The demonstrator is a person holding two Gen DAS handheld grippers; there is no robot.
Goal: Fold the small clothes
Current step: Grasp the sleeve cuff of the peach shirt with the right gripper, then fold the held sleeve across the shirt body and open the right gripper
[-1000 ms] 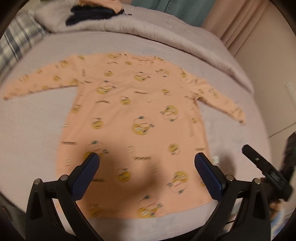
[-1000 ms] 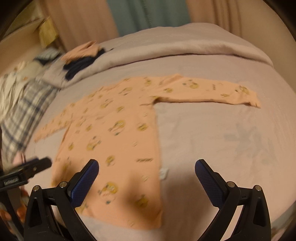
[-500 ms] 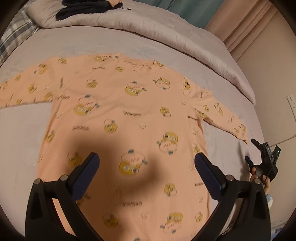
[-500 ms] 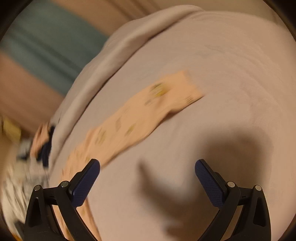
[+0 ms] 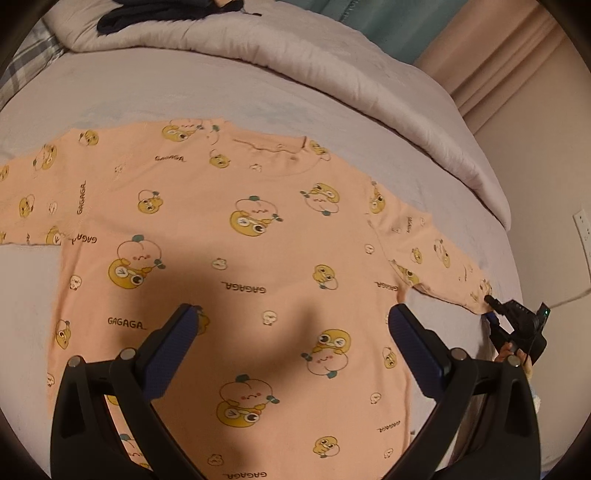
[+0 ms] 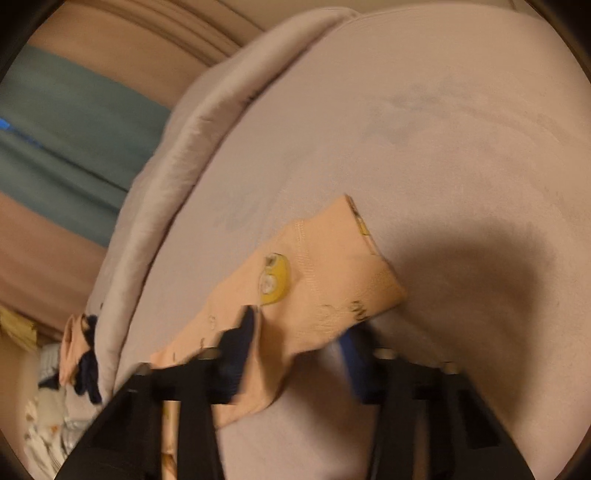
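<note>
A peach long-sleeved shirt with yellow cartoon prints lies flat on the bed, both sleeves spread out. My left gripper is open and empty, hovering over the lower body of the shirt. My right gripper is at the end of the right sleeve; its jaws are partly closed with the cuff between them, and the picture is blurred. In the left wrist view the right gripper shows at the sleeve's cuff, at the right edge of the bed.
The bed has a lilac sheet. A rolled duvet lies along its far side with dark and peach clothes on it. A wall with an outlet is to the right. More clothes lie far left.
My right gripper has moved down onto the sleeve cuff and its jaws have narrowed around it. My left gripper has moved lower over the shirt body and stays open.
</note>
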